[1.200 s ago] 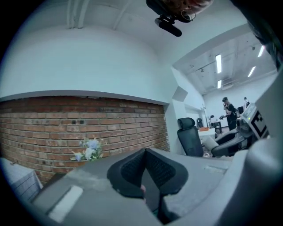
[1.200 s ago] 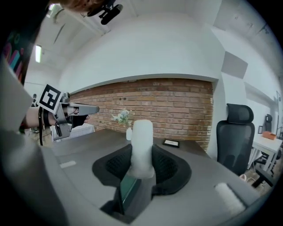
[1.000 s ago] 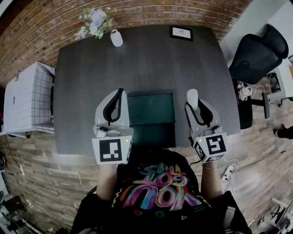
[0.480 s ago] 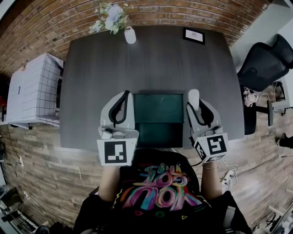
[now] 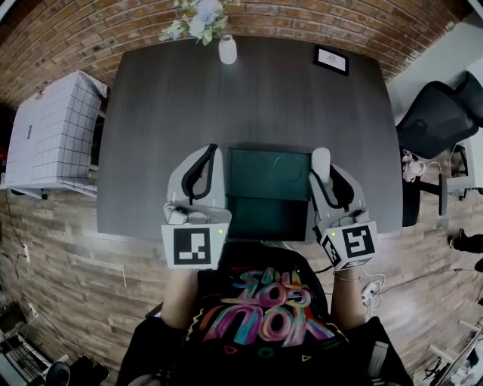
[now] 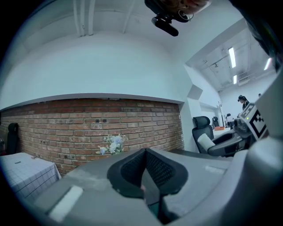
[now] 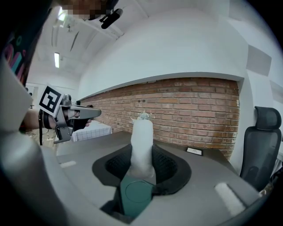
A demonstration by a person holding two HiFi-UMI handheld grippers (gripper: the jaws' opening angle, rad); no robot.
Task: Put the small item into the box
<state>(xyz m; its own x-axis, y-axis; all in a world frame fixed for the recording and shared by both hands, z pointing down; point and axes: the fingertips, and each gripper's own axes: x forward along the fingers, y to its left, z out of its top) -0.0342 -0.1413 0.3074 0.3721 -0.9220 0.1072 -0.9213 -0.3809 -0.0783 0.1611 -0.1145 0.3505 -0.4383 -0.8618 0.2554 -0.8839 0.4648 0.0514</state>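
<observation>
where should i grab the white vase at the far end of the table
Grip the white vase around its bare body, coming in level from the near side. It stands upright, the flowers fill its mouth and block the top, and the brick wall lies behind it.

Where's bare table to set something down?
Free: the broad middle of the table, bordered by vase, picture frame and green box. Crowded: near edge, where the left hand-held gripper and right hand-held gripper flank the box.
</observation>
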